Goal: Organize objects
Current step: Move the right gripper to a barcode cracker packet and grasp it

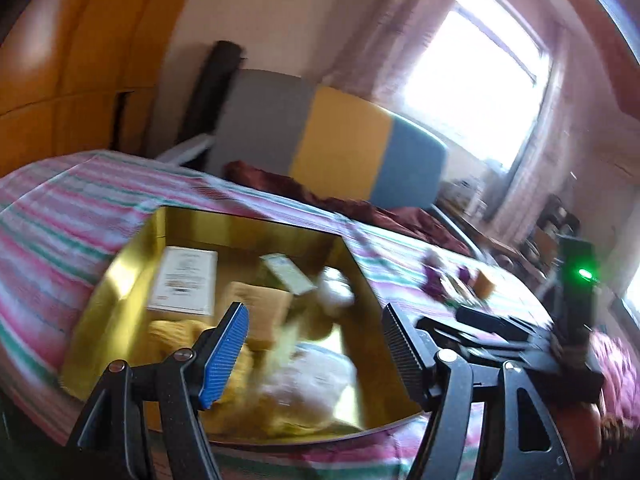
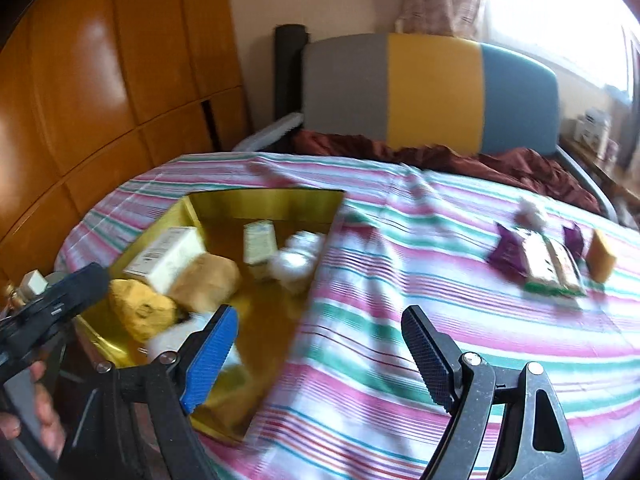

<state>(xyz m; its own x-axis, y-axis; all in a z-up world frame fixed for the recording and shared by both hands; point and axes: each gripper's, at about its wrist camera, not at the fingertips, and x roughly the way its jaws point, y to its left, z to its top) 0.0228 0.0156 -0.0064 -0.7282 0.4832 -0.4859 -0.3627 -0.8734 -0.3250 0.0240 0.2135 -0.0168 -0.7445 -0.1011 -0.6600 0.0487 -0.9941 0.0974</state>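
Note:
A gold box (image 1: 120,280) (image 2: 280,200) lies open on the striped bed sheet (image 2: 400,300). It holds a white carton (image 1: 184,280) (image 2: 168,256), a small pale box (image 1: 288,276) (image 2: 260,244), a white fluffy item (image 1: 336,288) (image 2: 296,260), a tan pack (image 2: 208,280) and a yellow item (image 2: 140,312). My left gripper (image 1: 316,356) hovers open over the box's near half, with nothing between its fingers. My right gripper (image 2: 320,360) is open and empty above the sheet by the box's near right corner. Purple packets (image 2: 510,254), a green-edged packet (image 2: 552,268) and an orange block (image 2: 602,256) lie far right.
A grey, yellow and blue headboard (image 2: 432,92) stands behind the bed, with a maroon blanket (image 2: 480,160) bunched below it. An orange wooden wardrobe (image 2: 100,80) fills the left. A person's hand (image 2: 40,420) holds the left gripper's handle. A bright window is at the right.

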